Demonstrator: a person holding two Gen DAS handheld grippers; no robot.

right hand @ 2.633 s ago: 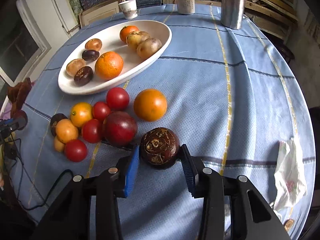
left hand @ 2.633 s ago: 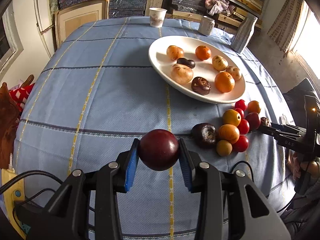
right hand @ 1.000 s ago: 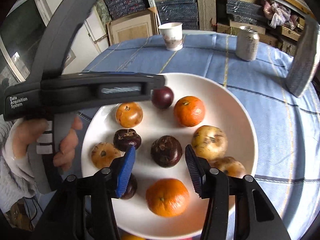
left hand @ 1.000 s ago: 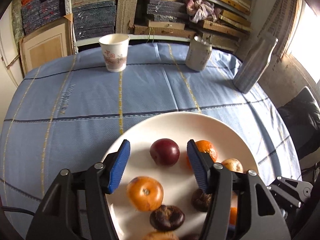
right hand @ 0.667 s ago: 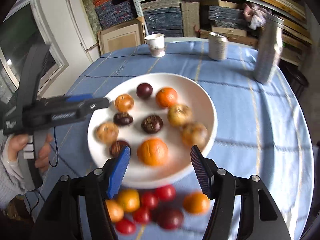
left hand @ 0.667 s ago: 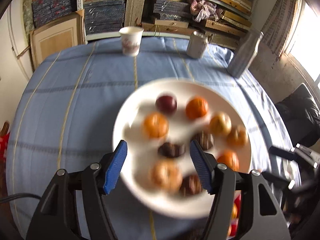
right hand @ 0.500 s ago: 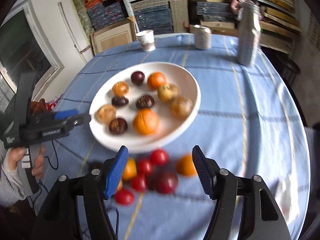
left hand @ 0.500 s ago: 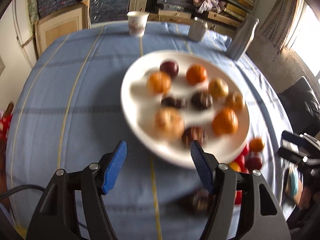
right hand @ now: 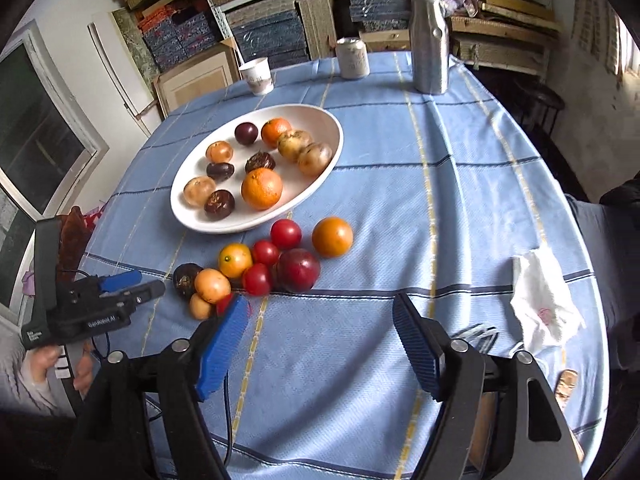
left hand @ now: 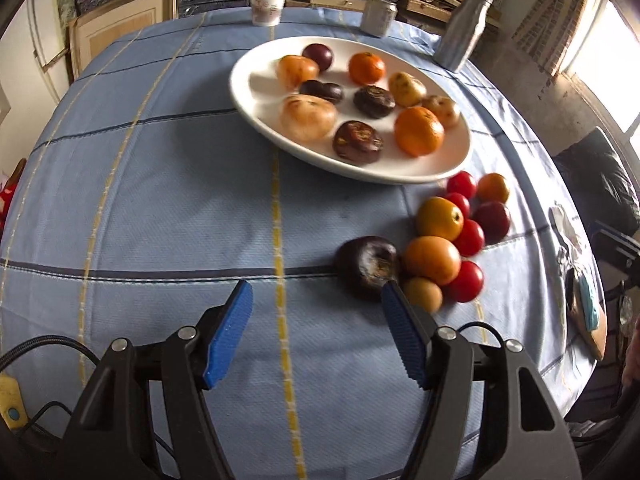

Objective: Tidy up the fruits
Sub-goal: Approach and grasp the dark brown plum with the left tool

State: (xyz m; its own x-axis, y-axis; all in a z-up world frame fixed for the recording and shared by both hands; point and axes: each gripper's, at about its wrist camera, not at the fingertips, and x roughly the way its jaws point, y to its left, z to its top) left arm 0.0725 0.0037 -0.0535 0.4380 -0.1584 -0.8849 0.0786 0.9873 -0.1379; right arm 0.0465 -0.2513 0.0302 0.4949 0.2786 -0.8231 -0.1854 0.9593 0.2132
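With both jaws empty, the left gripper (left hand: 316,330) half-wide and the right gripper (right hand: 320,338) opening, centre each over the loose red-and-orange fruit cluster (right hand: 264,264) mid-frame below the white oval plate (right hand: 320,176) before closing.

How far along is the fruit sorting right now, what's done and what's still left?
About half done, judging by what lies where. Ten fruits sit on the white plate. Nothing is in hand: the left gripper is open and empty, and the right gripper is opening with nothing between its fingers. Ten are left on the tablecloth, among them a big dark red fruit and a dark brown one.
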